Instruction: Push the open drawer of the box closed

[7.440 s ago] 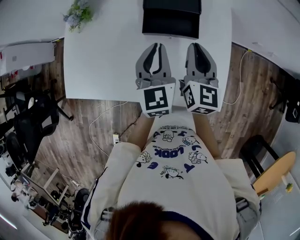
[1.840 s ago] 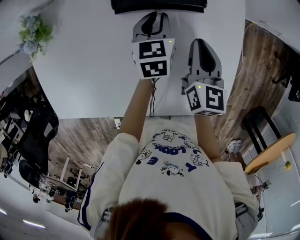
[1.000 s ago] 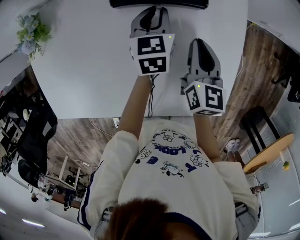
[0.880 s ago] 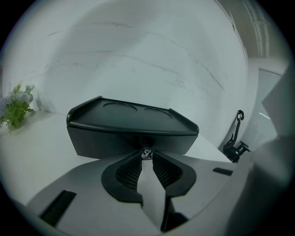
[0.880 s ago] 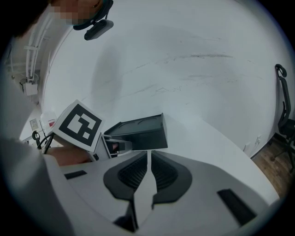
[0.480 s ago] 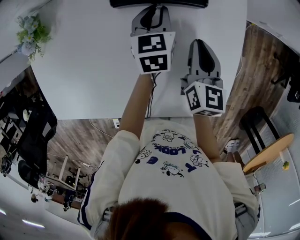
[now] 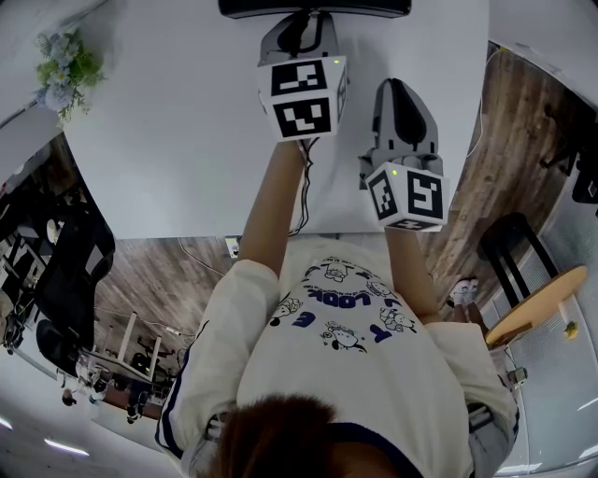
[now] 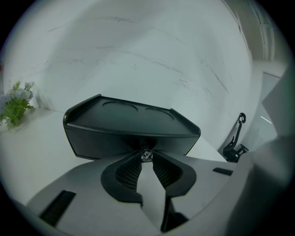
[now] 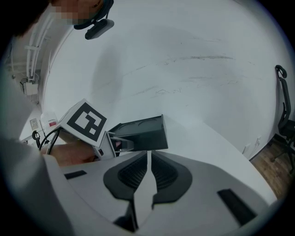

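Observation:
The black box (image 7: 315,7) stands at the far edge of the white table (image 7: 168,131), only its near strip showing in the head view. In the left gripper view the box (image 8: 129,131) fills the middle, and its drawer front looks flush with the body. A small metal knob (image 8: 146,154) sits on that front. My left gripper (image 8: 146,156) is shut on the knob, its tips pinched round it. In the head view, the left gripper (image 7: 301,19) reaches up to the box. My right gripper (image 7: 400,86) hovers behind and to the right, shut on nothing.
A potted plant (image 7: 61,70) stands at the table's far left corner. A cable (image 7: 301,187) hangs over the near table edge. Office chairs (image 7: 65,271) stand on the wooden floor to the left. A black clamp (image 8: 235,143) sits right of the box.
Since the earliest frame the left gripper has moved forward to the box, which has slid toward the top of the view. Over the last second its marker cube tilted slightly; the right gripper has stayed put.

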`<move>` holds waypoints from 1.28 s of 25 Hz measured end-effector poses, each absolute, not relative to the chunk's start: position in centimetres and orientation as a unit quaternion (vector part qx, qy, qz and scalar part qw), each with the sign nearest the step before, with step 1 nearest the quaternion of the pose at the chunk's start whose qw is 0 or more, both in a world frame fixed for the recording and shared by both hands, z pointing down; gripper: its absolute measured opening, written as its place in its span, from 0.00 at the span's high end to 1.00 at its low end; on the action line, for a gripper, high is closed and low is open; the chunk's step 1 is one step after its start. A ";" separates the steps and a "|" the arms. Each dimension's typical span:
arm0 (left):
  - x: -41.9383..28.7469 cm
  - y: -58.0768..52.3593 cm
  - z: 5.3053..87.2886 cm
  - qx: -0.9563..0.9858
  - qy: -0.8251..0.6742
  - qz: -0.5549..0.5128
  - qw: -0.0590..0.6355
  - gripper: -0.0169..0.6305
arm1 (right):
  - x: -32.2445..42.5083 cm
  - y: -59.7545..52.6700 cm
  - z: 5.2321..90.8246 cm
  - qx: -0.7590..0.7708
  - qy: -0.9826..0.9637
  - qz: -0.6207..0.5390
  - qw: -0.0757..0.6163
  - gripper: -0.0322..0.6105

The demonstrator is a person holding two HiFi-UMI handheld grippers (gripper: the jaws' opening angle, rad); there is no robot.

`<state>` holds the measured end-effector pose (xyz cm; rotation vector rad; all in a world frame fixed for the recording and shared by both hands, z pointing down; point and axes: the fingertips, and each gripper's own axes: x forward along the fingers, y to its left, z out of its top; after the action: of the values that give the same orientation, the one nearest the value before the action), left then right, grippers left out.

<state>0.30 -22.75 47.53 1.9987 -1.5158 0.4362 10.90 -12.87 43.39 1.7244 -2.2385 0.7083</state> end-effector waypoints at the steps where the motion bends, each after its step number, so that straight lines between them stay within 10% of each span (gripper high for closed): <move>1: 0.3 -22.7 47.4 0.751 -0.571 0.165 0.290 0.85 | 10.9 -12.9 43.4 0.588 -0.763 0.241 0.115 0.88; 14: -1.3 -17.7 41.3 0.764 -0.580 0.114 0.257 0.77 | 9.2 -12.4 39.9 0.577 -0.784 0.210 0.093 0.88; 32: -3.0 -10.0 27.5 0.779 -0.620 0.049 0.074 0.91 | 7.6 -8.8 30.4 0.585 -0.801 0.118 0.046 0.88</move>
<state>-3.03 -10.02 27.48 2.3387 -1.8612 0.1484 7.57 -8.78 30.38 1.7841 -2.4455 0.3608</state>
